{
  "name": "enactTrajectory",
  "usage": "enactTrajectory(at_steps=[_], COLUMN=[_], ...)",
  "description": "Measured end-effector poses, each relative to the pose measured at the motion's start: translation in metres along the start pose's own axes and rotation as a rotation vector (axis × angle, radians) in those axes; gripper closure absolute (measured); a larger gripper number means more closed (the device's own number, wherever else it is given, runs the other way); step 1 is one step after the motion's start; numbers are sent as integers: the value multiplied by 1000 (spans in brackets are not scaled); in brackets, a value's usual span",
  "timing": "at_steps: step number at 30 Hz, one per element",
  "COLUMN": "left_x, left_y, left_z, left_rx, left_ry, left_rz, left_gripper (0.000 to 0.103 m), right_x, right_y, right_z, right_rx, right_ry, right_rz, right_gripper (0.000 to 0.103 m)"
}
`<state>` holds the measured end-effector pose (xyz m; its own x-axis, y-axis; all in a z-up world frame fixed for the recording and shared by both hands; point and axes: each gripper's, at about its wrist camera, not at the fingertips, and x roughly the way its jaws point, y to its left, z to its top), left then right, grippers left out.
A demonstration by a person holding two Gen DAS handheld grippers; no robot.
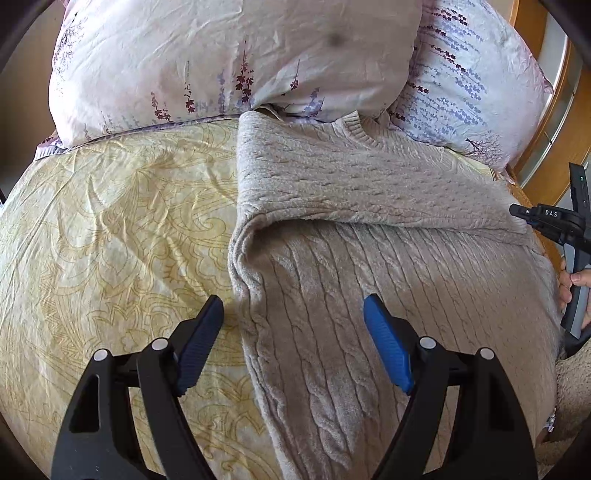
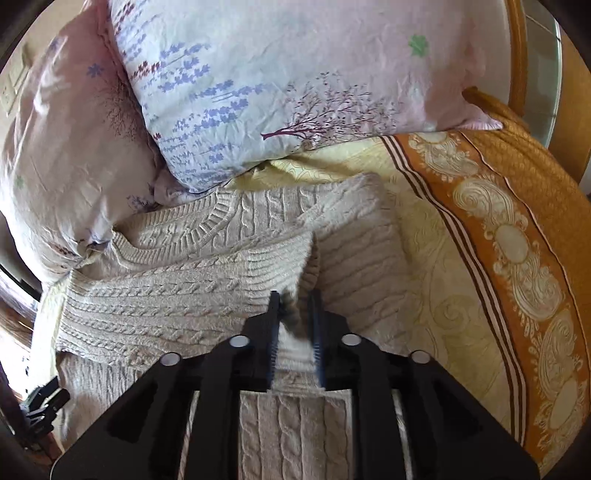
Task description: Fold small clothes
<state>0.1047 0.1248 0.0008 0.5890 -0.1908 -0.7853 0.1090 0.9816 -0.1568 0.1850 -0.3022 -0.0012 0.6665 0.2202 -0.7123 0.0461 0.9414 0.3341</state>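
Observation:
A beige cable-knit sweater [image 1: 369, 229] lies on the bed, its collar toward the pillows, with one sleeve folded across the chest. My left gripper [image 1: 293, 314] is open and empty, low over the sweater's left edge. My right gripper [image 2: 295, 306] is shut on the sleeve cuff [image 2: 295, 325] of the sweater [image 2: 184, 280], holding it over the sweater's right side. The right gripper also shows in the left wrist view [image 1: 517, 212] at the far right, by the sleeve's end.
Two floral pillows [image 1: 229, 59] [image 2: 295, 81] lie against the headboard behind the sweater. A yellow patterned sheet [image 1: 110, 221] covers the bed. An orange patterned blanket [image 2: 517, 236] lies on the right side. A wooden bed frame [image 1: 535, 22] stands at the back right.

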Motion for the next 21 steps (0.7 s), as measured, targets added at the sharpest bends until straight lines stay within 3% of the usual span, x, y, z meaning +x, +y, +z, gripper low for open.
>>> enactTrajectory(at_steps=[2,4,7,11,18,21], left_x=[-5,-12,-20,-29,-46,-53], left_y=[3,8,15,20,29,29], left_z=[-4,-10,-19,-32,-64,-81], left_rx=[-11,-32,-71,-116,-215,-248], left_ry=[-1,2,9,11,43,59], left_rz=[-41,-103,-208,-285,-415,-474], left_gripper=[25,25,28,33,46,51], right_x=[-21,-46,-71,-82,-90,-88], right_y=[-14,-33,-70,-106,-112,-115], right_z=[-5,-13,-24,-49,-90,-106], right_rx=[26,53,124,179,176,192], right_ry=[-21,-38,-22,48,119,150], right_rz=[58,96,138,209,349,393], right_gripper=[49,46,46,47,55,65])
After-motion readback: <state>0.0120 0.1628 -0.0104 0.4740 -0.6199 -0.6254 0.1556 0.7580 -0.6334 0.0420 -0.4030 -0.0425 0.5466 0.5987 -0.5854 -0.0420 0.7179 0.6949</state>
